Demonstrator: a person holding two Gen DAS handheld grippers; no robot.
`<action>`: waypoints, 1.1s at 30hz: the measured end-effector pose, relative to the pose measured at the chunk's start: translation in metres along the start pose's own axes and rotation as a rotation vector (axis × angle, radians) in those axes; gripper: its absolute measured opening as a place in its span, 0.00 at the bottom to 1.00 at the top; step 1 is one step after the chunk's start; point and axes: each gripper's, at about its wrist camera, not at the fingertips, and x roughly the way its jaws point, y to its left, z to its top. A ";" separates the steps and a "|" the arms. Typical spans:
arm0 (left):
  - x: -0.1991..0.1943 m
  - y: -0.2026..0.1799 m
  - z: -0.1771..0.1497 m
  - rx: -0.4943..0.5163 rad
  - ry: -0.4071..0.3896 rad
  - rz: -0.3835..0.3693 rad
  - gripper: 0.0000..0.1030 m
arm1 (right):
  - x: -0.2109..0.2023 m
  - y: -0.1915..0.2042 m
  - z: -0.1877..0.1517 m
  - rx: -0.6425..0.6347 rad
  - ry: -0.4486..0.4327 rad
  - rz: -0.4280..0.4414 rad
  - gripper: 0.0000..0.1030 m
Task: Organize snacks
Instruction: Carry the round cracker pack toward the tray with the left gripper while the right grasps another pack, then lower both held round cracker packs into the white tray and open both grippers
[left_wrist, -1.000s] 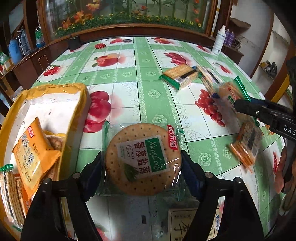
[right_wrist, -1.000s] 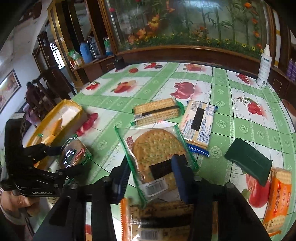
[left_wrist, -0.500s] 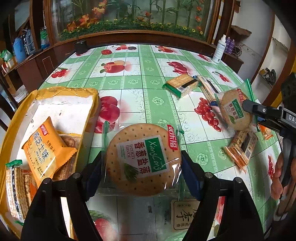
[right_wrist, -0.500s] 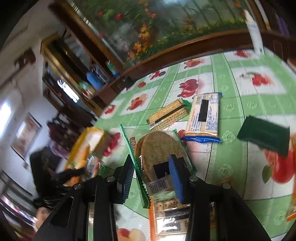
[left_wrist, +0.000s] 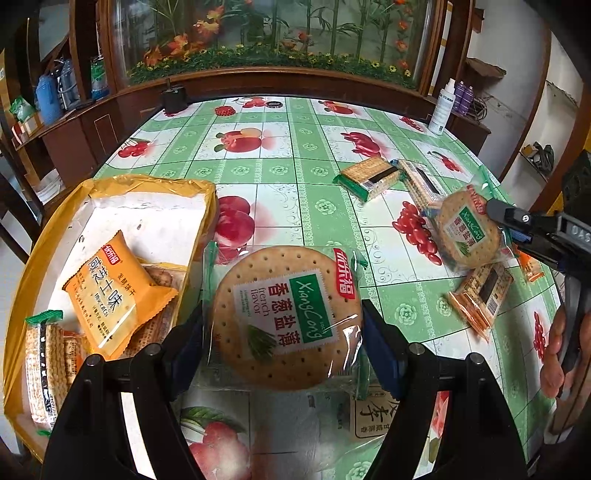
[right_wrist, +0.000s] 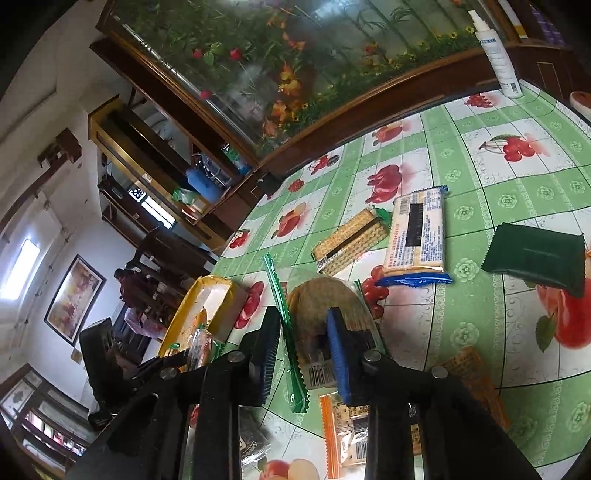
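Two grippers (left_wrist: 284, 332) (right_wrist: 303, 354), each gripping a cracker pack (left_wrist: 284, 314) (right_wrist: 321, 317)

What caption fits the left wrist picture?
Left gripper holds a round cracker pack beside the yellow snack tray.

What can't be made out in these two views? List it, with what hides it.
Left wrist view: snacks in the yellow tray, mostly under the orange packet; count unclear.
Left wrist view: paper label, covered by the left claw's round cracker pack.
Right wrist view: second round cracker pack print, blocked by the right claw, just closed on it.
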 end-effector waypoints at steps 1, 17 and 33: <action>0.000 0.000 0.000 0.001 -0.001 0.000 0.75 | 0.001 0.000 0.000 -0.005 0.002 -0.016 0.26; -0.006 0.001 -0.002 0.000 -0.003 -0.007 0.75 | 0.046 0.009 -0.013 -0.234 0.117 -0.429 0.79; -0.005 -0.002 -0.001 -0.003 -0.001 -0.021 0.75 | 0.076 0.004 -0.018 -0.310 0.258 -0.519 1.00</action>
